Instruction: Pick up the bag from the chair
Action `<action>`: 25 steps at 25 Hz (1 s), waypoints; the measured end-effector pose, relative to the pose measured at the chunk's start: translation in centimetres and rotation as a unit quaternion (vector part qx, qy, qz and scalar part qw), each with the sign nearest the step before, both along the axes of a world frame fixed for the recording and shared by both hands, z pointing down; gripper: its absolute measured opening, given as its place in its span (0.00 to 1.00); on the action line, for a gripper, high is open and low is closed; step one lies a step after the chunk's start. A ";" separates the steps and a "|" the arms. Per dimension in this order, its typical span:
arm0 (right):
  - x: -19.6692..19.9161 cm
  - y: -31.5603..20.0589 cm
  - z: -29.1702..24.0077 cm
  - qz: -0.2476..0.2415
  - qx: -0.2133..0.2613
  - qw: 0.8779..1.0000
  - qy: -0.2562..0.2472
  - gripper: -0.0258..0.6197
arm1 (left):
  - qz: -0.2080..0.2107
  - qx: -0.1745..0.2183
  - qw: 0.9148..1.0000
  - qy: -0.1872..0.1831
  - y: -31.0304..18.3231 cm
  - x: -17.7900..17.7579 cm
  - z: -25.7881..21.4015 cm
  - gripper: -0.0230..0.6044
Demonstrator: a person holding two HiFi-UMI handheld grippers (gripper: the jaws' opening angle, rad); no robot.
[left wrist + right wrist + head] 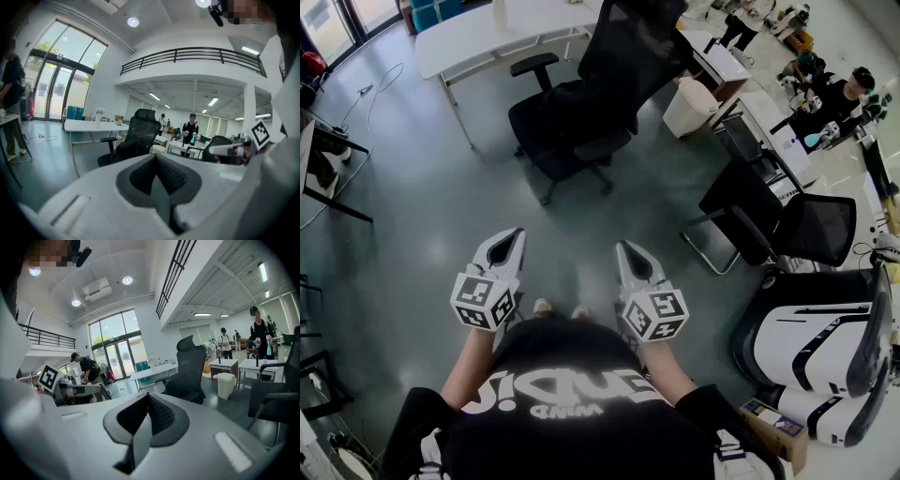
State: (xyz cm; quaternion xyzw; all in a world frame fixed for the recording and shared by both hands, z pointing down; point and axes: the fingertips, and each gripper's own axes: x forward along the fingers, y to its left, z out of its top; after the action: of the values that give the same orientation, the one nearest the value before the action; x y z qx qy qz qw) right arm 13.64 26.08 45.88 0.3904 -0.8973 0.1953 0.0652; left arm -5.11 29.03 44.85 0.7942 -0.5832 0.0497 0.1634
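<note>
Several desks (487, 33) stand on the grey floor (422, 206) around us; the dark bag (551, 120) lies on the black office chair (630, 56). Well short of that chair we hold the left gripper (514, 234) and right gripper (624, 247), jaws pressed together, gripping nothing.

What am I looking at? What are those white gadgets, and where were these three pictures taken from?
No robot: a person stands holding a two-jaw tool in each hand. The head view comes from a camera on their head, looking down at the left gripper and right gripper. The other two come from cameras riding on each gripper. Both have their jaws together, holding nothing. Ahead stands a black office chair with what looks like a dark bag on its seat.
</note>
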 end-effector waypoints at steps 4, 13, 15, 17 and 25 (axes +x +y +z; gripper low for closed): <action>-0.4 0.1 0.0 0.004 0.001 1.000 0.001 0.04 | 0.001 -0.001 1.000 0.000 0.3 -0.3 0.1 0.04; -1.3 0.7 -0.5 0.024 -0.012 0.999 -0.022 0.04 | -0.002 0.000 1.000 -0.001 1.1 -1.9 0.2 0.04; -1.8 0.7 -0.3 0.026 -0.011 0.999 -0.018 0.04 | -0.001 0.002 1.000 0.000 1.1 -2.6 0.1 0.04; -2.3 0.9 0.0 0.028 -0.011 0.999 -0.015 0.04 | 0.002 0.006 1.000 0.002 1.3 -3.2 0.2 0.04; -5.7 2.0 0.6 0.039 -0.007 0.999 -0.010 0.04 | 0.016 0.011 1.000 0.009 1.5 -7.0 0.8 0.04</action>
State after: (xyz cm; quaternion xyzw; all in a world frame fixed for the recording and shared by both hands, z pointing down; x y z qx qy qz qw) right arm 7.95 28.08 46.49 0.4231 -0.8805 0.2078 0.0513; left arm -12.09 30.58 45.67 0.8053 -0.5697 0.0384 0.1594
